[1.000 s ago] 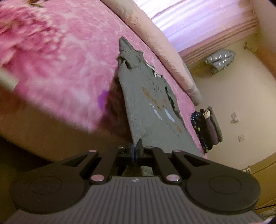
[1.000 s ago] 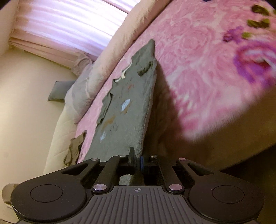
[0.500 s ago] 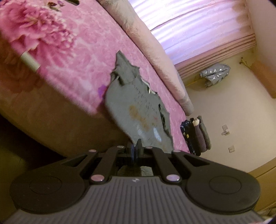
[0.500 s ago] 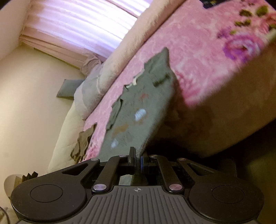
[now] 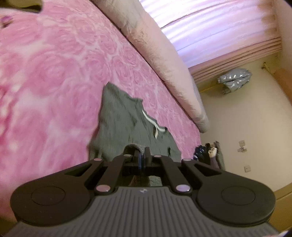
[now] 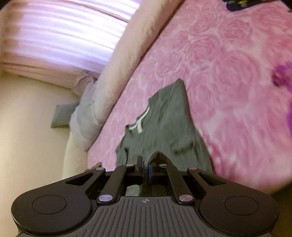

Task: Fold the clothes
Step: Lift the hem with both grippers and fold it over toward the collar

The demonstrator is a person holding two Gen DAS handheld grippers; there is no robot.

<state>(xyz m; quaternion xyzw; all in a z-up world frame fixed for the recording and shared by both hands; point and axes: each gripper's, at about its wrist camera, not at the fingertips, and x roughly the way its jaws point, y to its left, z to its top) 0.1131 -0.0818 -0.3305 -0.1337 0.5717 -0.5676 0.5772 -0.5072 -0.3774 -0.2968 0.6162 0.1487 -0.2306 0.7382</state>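
Note:
A grey garment with a white drawstring lies on the pink rose-patterned bedspread. My left gripper is shut on the garment's near hem, and a fold of grey cloth bulges over its fingers. In the right wrist view the same grey garment stretches away from me, its drawstring to the left. My right gripper is shut on the other end of the near hem, cloth bunched beside its fingers. Both views are motion-blurred.
A long pale pink bolster runs along the bed's far side under a curtained window. A stack of folded dark clothes sits at the bed's right end. A grey cushion lies on the left, and dark fabric at the top.
Both grippers have risen and moved forward over the bed with the hem. The garment, earlier stretched off the bed's edge showing its print, now lies shorter on the bedspread.

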